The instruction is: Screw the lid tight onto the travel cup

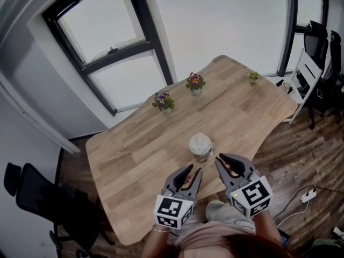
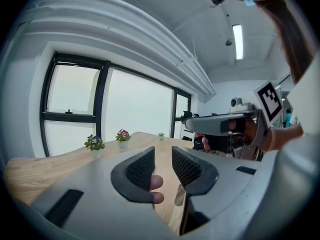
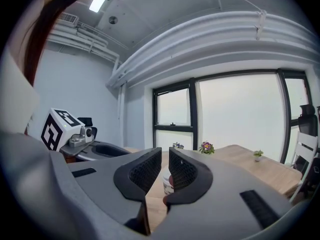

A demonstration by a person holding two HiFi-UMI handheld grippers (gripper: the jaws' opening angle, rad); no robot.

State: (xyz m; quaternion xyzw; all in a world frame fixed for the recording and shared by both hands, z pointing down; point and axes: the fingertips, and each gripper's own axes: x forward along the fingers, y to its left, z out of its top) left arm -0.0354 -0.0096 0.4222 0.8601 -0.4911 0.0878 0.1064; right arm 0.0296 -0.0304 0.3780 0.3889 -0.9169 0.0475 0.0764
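A white travel cup (image 1: pixel 200 147) with its lid on top stands on the wooden table (image 1: pixel 134 149), close to the near edge. Both grippers hover just short of it, over the table's edge. My left gripper (image 1: pixel 194 172) is below and left of the cup, its jaws a little apart with nothing between them (image 2: pixel 163 166). To the cup's lower right my right gripper (image 1: pixel 221 160) is shut and empty (image 3: pixel 165 169). Through the thin slit of its jaws I see the cup (image 3: pixel 166 183) ahead. Neither gripper touches the cup.
Three small flower pots (image 1: pixel 163 101) (image 1: pixel 195 82) (image 1: pixel 253 77) stand along the table's far side by the window. A black chair (image 1: pixel 37 198) is on the floor at left. White and black chairs (image 1: pixel 314 58) are at right, and a cable with a plug (image 1: pixel 307 196) lies on the floor.
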